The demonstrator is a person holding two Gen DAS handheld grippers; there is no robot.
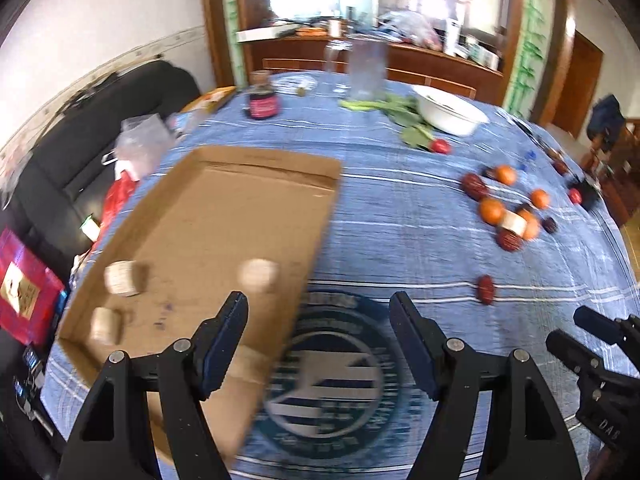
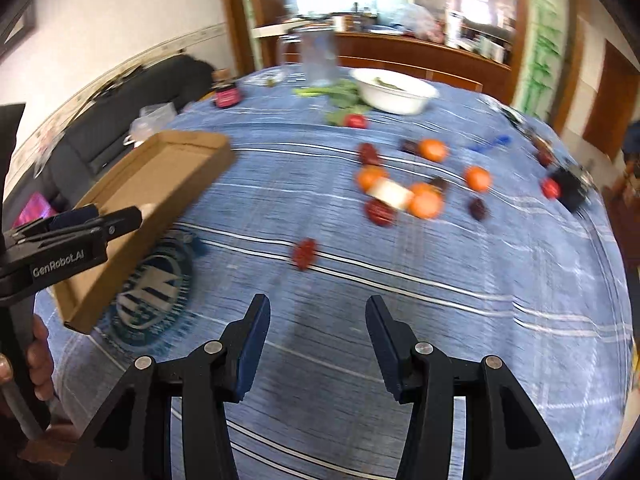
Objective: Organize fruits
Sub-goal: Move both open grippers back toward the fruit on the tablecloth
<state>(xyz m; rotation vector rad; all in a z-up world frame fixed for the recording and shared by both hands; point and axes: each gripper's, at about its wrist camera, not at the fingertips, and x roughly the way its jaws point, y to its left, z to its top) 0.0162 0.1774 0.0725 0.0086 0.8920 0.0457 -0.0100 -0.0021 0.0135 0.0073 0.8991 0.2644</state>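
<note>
A shallow cardboard tray (image 1: 224, 216) lies on the blue tablecloth at the left, with three pale cork-like blocks (image 1: 122, 278) in it. It also shows in the right wrist view (image 2: 160, 184). Oranges (image 1: 491, 211) and dark red dates (image 1: 475, 186) lie scattered at the right; one date (image 1: 486, 290) lies nearer. In the right wrist view the oranges (image 2: 426, 202) and a lone date (image 2: 304, 254) lie ahead. My left gripper (image 1: 318, 304) is open and empty over the tray's right edge. My right gripper (image 2: 318, 306) is open and empty above the cloth.
A white bowl (image 1: 450, 110) and leafy greens (image 1: 400, 110) with a radish sit at the back. A glass jug (image 1: 366, 66) and a dark jar (image 1: 262, 100) stand beyond. A pale block (image 2: 390, 194) lies among the oranges. A sofa is left of the table.
</note>
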